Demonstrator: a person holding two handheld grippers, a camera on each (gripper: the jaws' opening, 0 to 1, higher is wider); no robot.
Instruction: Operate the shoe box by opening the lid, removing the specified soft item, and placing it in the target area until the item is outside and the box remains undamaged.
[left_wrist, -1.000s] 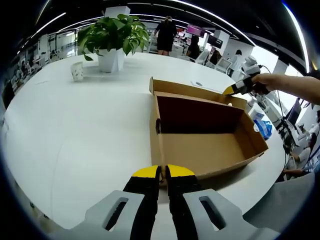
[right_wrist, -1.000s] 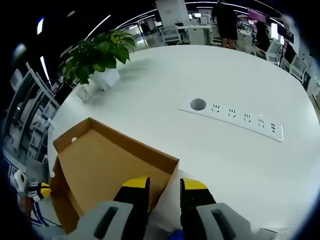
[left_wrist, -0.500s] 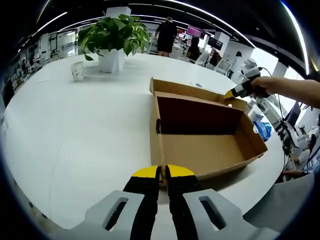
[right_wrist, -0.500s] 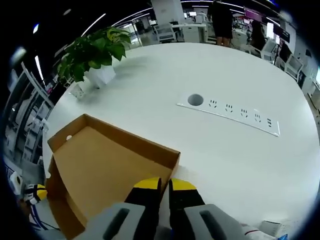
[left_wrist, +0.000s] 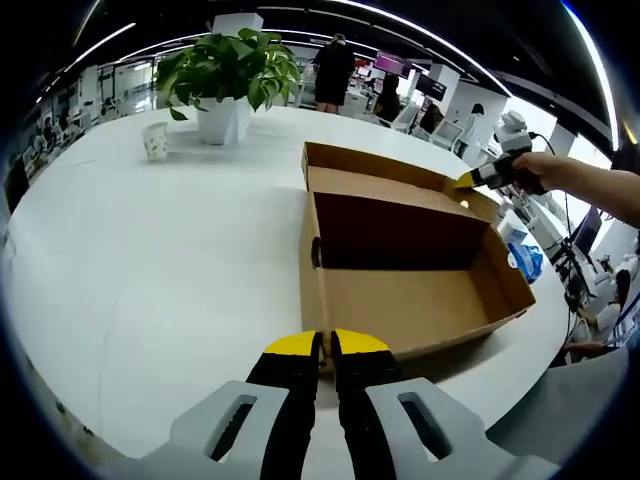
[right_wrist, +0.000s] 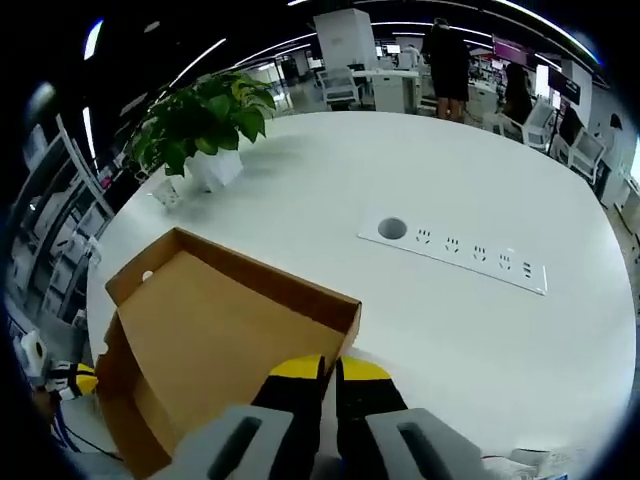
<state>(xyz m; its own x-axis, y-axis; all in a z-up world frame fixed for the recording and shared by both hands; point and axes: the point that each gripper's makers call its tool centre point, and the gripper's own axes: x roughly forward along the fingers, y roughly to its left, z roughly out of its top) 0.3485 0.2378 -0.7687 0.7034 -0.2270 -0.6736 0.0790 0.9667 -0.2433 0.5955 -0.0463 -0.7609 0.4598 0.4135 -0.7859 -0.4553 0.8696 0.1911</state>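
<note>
Left gripper (left_wrist: 325, 345) is pinched tight on the near wall of the shoe box (left_wrist: 410, 300), its yellow-tipped jaws pressed together over the cardboard edge. Right gripper (right_wrist: 321, 370) is likewise clamped on the rim of the raised lid (right_wrist: 215, 330), and appears in the left gripper view at the lid's far corner. The plain brown cardboard box sits open on the white table (left_wrist: 150, 260), its visible interior bare, flaps intact.

Bright, even indoor light from ceiling strip lamps, soft glare on the white table (left_wrist: 150, 250), deep shadow inside the shoe box (left_wrist: 400, 235), sharp centre, curved fisheye edges.
</note>
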